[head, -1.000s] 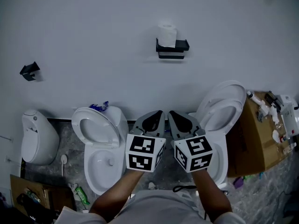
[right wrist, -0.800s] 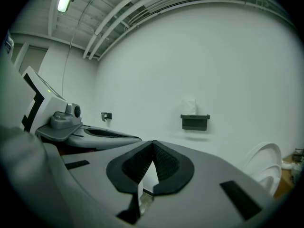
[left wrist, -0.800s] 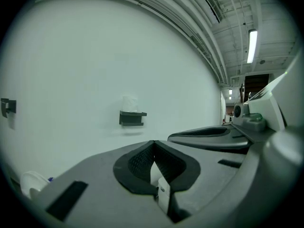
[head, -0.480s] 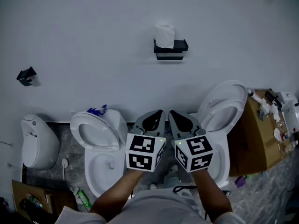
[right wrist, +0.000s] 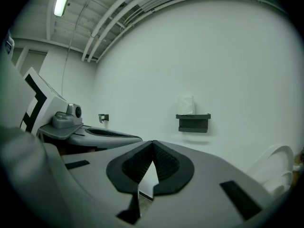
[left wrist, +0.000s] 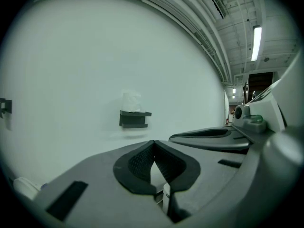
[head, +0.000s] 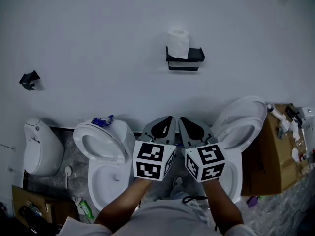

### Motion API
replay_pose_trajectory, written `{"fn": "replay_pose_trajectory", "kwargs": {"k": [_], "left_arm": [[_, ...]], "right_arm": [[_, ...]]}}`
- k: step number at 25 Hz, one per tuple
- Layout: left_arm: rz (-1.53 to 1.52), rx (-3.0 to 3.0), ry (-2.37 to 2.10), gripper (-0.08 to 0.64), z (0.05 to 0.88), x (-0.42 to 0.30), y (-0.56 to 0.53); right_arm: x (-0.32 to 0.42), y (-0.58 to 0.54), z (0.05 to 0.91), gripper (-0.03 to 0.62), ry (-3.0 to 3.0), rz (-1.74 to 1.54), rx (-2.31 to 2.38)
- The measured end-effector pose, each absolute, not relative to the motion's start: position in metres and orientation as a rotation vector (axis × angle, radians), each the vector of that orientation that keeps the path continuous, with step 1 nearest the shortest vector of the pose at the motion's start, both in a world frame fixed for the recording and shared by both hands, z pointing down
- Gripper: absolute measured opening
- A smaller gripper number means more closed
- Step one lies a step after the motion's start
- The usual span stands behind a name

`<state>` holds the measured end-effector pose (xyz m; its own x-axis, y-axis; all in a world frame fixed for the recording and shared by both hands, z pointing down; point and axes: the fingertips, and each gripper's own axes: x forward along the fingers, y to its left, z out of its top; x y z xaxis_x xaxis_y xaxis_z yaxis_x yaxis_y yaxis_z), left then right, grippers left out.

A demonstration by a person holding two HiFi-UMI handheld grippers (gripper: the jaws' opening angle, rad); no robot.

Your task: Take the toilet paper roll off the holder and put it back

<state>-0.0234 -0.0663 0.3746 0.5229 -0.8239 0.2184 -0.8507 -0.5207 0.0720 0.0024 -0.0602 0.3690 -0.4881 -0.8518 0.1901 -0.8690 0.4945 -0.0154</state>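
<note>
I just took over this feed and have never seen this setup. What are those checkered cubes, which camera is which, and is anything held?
No robot: a person holds a two-jaw gripper in each hand, and the marker cubes are part of them. The head view looks down at the left gripper and right gripper. Each gripper view rides on its gripper, looking along its jaws. Both are shut and empty. The toilet paper roll stands on the holder on the wall. Below stand a toilet and a second toilet.
</note>
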Motion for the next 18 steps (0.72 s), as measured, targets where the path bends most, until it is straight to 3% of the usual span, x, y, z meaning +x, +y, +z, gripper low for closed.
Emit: {"fn": "replay_pose_trajectory", "kwargs": {"k": [18], "left_arm": [[0.194,2.533,-1.52,0.003,0.359,0.012,-0.184]], "right_arm": [[0.04,-0.174,0.359,0.002,-2.669,0.152,1.357]]}}
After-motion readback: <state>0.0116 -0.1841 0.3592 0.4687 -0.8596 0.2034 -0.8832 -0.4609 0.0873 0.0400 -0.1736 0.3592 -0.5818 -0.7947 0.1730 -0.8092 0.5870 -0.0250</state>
